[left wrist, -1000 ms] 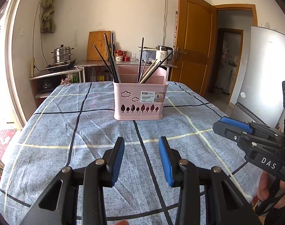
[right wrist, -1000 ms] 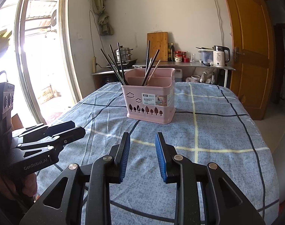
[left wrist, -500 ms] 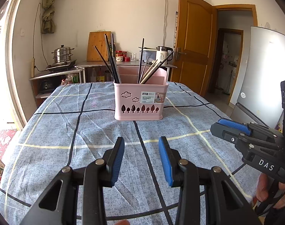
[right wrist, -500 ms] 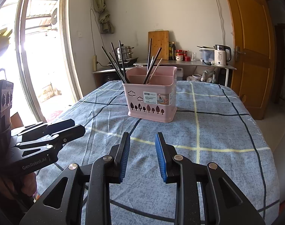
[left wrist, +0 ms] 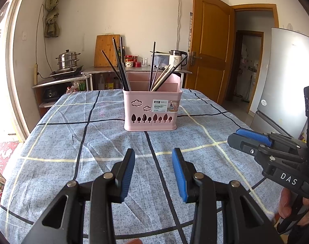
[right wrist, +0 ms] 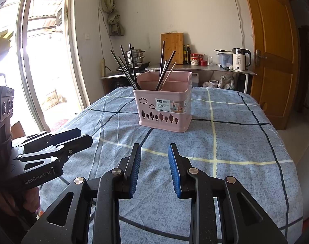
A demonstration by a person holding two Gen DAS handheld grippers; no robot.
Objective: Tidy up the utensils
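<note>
A pink utensil basket stands on the blue checked tablecloth, ahead of both grippers. Dark chopsticks lean in its left compartment, and dark and pale chopsticks lean in its right one. My left gripper is open and empty, low over the cloth, well short of the basket. My right gripper is open and empty, also short of the basket. Each gripper shows in the other's view: the right one at the right, the left one at the left.
A counter behind the table holds a cutting board, jars and a kettle. A steamer pot sits to the left. A wooden door and a fridge stand to the right. A glass door is at the left.
Both grippers have shifted slightly; the basket sits a little further right in the right wrist view. Both stay open and empty.
</note>
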